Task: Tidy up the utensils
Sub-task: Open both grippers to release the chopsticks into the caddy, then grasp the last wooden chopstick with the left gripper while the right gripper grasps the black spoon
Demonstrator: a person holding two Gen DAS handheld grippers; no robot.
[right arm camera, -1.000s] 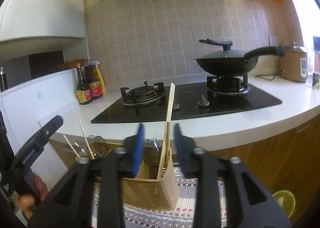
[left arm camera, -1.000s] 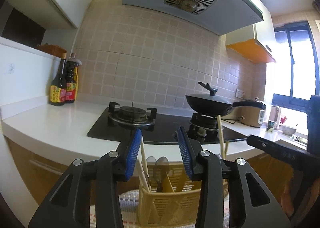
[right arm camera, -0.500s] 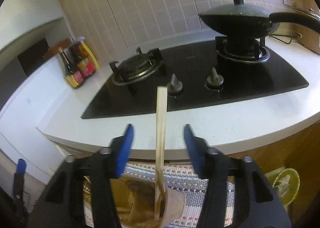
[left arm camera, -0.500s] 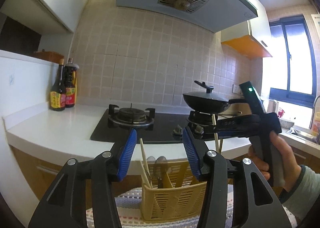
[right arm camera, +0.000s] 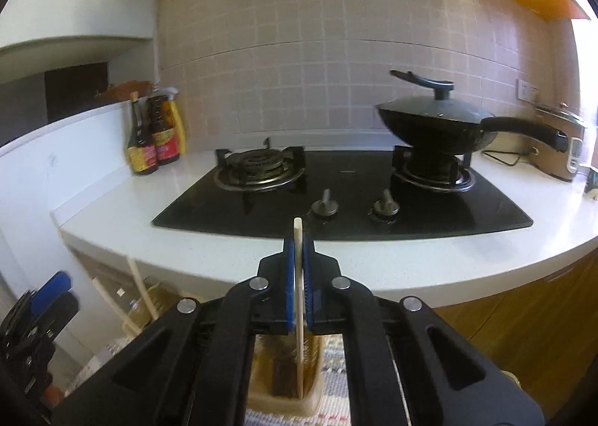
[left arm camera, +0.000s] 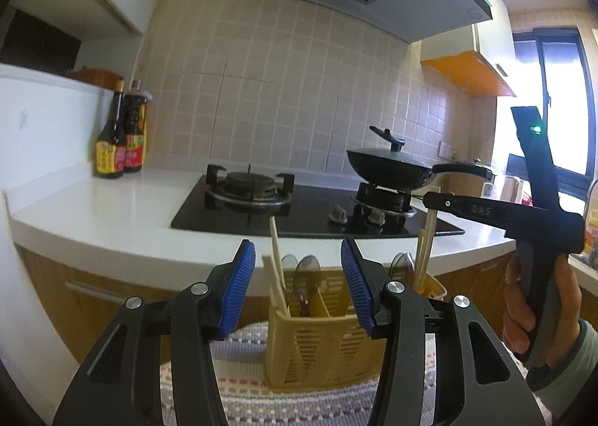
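A yellow utensil basket [left arm camera: 321, 343] stands on a striped mat [left arm camera: 261, 385] below the counter edge. It holds a pale chopstick [left arm camera: 277, 257] and metal spoons [left arm camera: 304, 276] in its left compartments. My left gripper [left arm camera: 297, 284] is open and empty, just in front of and above the basket. My right gripper [right arm camera: 298, 265] is shut on a wooden chopstick [right arm camera: 298, 313] that stands upright in the basket's right end [right arm camera: 284, 381]. The right gripper also shows in the left wrist view [left arm camera: 433, 199], clamped near the chopstick's top [left arm camera: 429, 239].
A white counter [right arm camera: 373, 261] carries a black gas hob [right arm camera: 336, 194] with a lidded wok [right arm camera: 437, 123] on the right burner. Sauce bottles [right arm camera: 153, 141] stand at the back left, a rice cooker [right arm camera: 557, 149] at the far right. Wooden cabinet fronts [right arm camera: 523, 321] lie below the counter.
My right gripper's jaws closed on the upright chopstick, which stood between open jaws before. The left gripper drew back and rose a little, staying open.
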